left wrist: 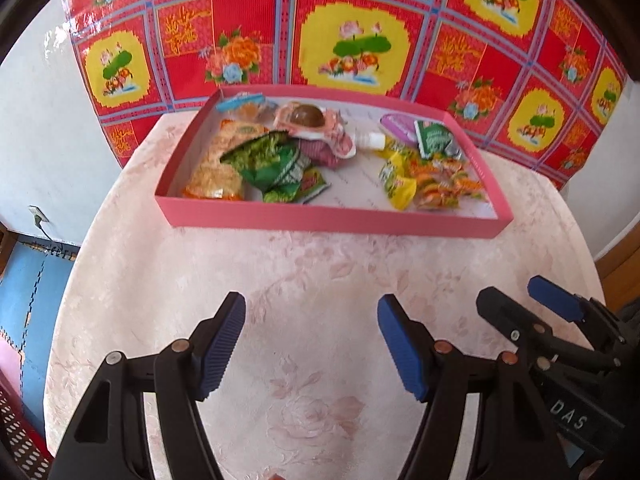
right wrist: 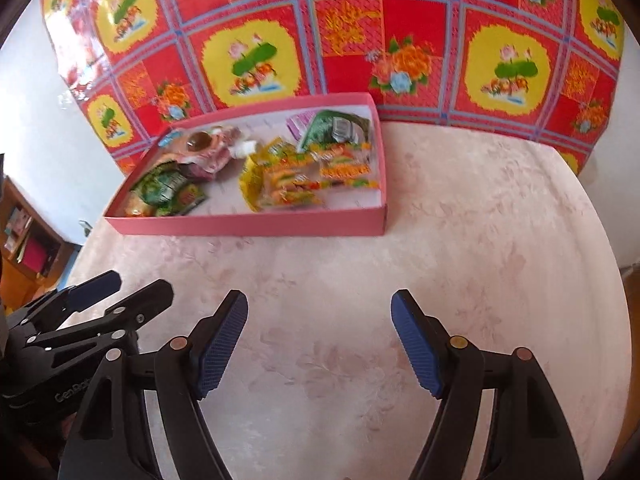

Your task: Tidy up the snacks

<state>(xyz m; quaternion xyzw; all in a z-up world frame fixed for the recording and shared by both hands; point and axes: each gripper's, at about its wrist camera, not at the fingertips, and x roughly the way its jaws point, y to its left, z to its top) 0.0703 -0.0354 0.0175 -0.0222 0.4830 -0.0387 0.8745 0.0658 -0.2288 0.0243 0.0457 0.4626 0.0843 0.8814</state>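
Observation:
A shallow pink box (left wrist: 328, 220) sits at the far side of the table and also shows in the right wrist view (right wrist: 248, 226). It holds snacks: orange and green packets (left wrist: 256, 160) on its left, a pink packet with a brown dome (left wrist: 308, 120) at the back, yellow candy packs (left wrist: 432, 184) and a purple pack (left wrist: 400, 126) on its right. My left gripper (left wrist: 312, 312) is open and empty over the tablecloth, well short of the box. My right gripper (right wrist: 320, 308) is open and empty too, beside the left one; it shows in the left wrist view (left wrist: 520, 300).
The table has a pale pink floral cloth (left wrist: 320, 272). A red and yellow flowered sheet (left wrist: 352, 40) hangs on the wall behind the box. A blue floor mat (left wrist: 28, 280) lies left of the table. A wooden shelf (right wrist: 24, 236) stands at the far left.

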